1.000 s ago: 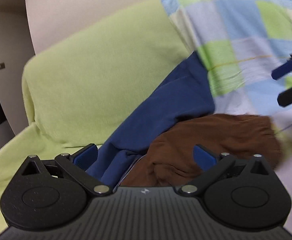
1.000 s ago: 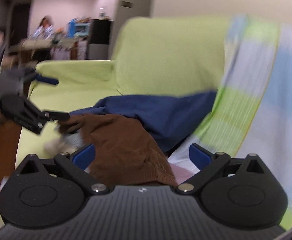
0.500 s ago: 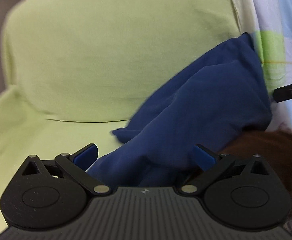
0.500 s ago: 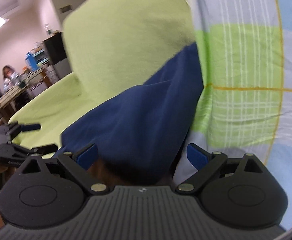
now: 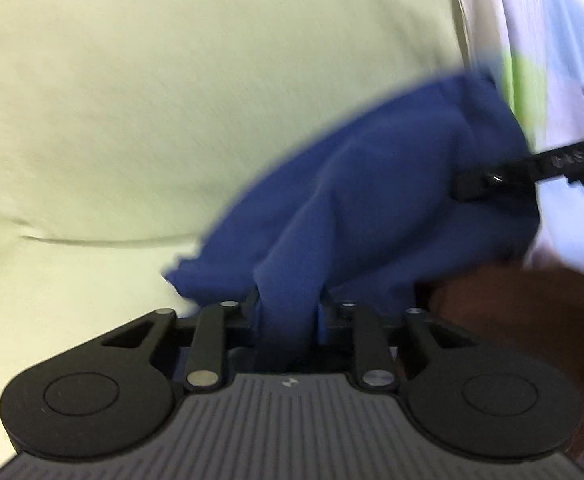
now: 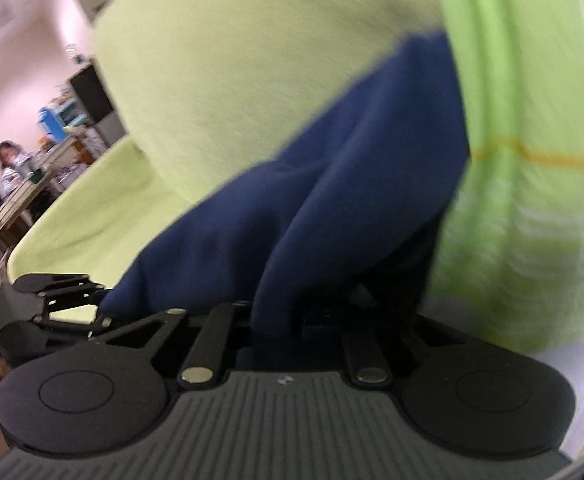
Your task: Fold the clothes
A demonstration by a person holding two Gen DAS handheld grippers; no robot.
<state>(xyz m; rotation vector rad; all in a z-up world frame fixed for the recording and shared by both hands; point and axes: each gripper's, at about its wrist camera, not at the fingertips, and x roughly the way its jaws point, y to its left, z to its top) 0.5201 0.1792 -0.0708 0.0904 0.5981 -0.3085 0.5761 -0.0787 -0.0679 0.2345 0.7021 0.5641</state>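
Note:
A dark blue garment (image 5: pixel 372 184) lies bunched on a light green sofa. My left gripper (image 5: pixel 288 312) is shut on a fold of its near edge. In the right wrist view the same blue garment (image 6: pixel 332 200) runs into my right gripper (image 6: pixel 280 320), which is shut on another fold of it. A brown garment (image 5: pixel 512 312) lies under the blue one at the right. The right gripper also shows in the left wrist view (image 5: pixel 488 180) at the right edge, and the left gripper in the right wrist view (image 6: pixel 72 296) at the lower left.
The green sofa backrest (image 5: pixel 192 100) fills the background, with the seat (image 5: pixel 52 280) below. A checked blue, green and white blanket (image 6: pixel 532 140) hangs over the sofa at the right. Far left, a room with a table and a seated person (image 6: pixel 10 164).
Both grippers moved in onto the blue garment and closed on it; half a second ago both were open. The brown garment has slid toward the right edge of the left view.

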